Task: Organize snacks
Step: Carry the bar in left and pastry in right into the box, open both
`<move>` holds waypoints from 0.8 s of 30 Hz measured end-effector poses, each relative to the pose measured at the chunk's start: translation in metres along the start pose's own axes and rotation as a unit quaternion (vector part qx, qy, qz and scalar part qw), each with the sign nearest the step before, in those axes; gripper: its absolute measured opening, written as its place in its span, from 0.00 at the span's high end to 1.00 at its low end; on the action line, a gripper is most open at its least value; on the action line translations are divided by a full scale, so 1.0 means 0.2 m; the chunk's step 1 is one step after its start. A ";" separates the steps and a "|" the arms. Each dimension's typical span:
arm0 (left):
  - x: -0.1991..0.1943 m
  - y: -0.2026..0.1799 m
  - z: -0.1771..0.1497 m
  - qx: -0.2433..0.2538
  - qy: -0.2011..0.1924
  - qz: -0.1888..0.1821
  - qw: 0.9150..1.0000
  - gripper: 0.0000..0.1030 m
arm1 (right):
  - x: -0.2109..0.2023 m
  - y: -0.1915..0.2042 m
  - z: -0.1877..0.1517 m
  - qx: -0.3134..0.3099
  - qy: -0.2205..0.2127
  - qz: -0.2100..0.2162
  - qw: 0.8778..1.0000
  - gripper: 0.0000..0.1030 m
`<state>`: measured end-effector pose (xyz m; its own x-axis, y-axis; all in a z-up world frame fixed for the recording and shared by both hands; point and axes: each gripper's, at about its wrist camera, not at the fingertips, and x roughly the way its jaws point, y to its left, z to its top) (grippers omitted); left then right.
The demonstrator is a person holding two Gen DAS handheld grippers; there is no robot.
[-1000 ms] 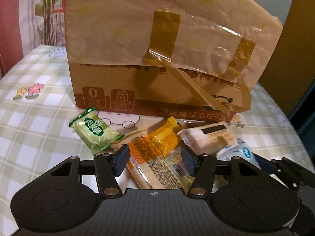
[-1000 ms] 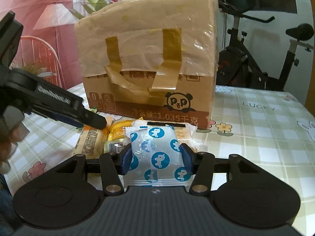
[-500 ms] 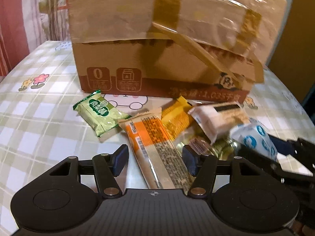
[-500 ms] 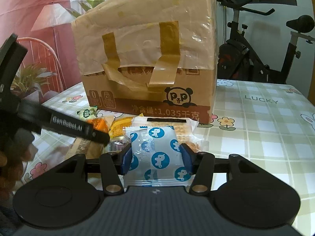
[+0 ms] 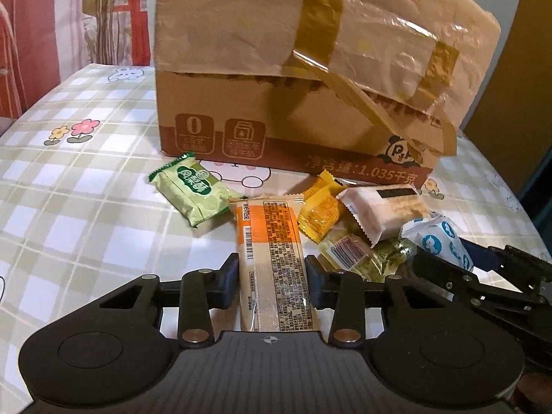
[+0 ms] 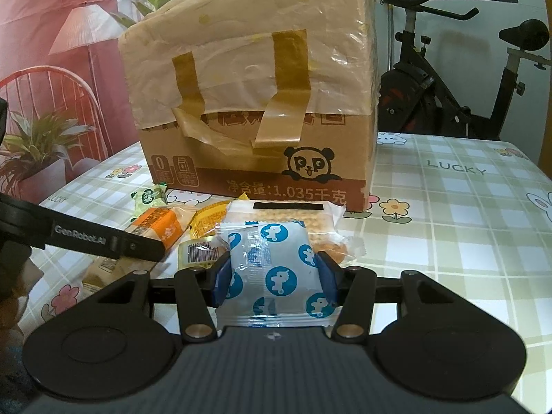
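A pile of snack packets lies on the checked tablecloth (image 5: 69,207) in front of a taped cardboard box (image 5: 276,103). My left gripper (image 5: 272,277) has its jaws closing on a long orange packet (image 5: 272,234), the pads touching both long edges. My right gripper (image 6: 274,279) is shut on a white packet with blue prints (image 6: 276,258), also seen at the right of the left wrist view (image 5: 434,241). A green packet (image 5: 191,189), a yellow one (image 5: 319,214) and a white biscuit packet (image 5: 383,210) lie loose in the pile.
The box (image 6: 248,103) stands tall right behind the pile. An exercise bike (image 6: 465,86) is beyond the table's far right edge. A red chair and a potted plant (image 6: 34,145) are off the left side. Bare tablecloth (image 6: 448,224) stretches to the right.
My left gripper moved forward over the orange packet and its jaws narrowed onto its sides. The right gripper stayed put, still holding the blue-printed packet.
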<state>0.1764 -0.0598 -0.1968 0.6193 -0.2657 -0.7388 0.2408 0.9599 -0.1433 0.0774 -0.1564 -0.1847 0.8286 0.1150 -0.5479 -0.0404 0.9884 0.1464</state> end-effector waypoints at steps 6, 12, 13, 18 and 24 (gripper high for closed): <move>-0.04 0.01 0.01 -0.007 -0.010 -0.008 1.000 0.60 | 0.00 0.00 0.00 0.000 0.001 -0.002 1.000 0.48; -0.08 0.03 0.01 -0.013 -0.022 -0.017 1.000 0.60 | 0.00 0.01 0.00 -0.010 0.001 -0.004 1.000 0.48; -0.10 0.04 0.01 -0.015 -0.024 -0.018 0.999 0.60 | 0.00 0.01 0.00 -0.010 0.001 -0.005 1.000 0.48; -0.15 0.05 0.01 -0.007 -0.043 -0.018 0.999 0.60 | -0.01 0.02 0.00 -0.019 -0.004 -0.008 1.000 0.48; -0.26 0.07 0.02 0.013 -0.080 -0.024 0.996 0.60 | -0.06 0.05 0.01 -0.026 -0.011 -0.017 0.999 0.48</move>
<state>0.1514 -0.0323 -0.1572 0.7176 -0.3233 -0.6169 0.2904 0.9440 -0.1568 0.0678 -0.1479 -0.1753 0.8424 0.0804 -0.5328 -0.0413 0.9955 0.0849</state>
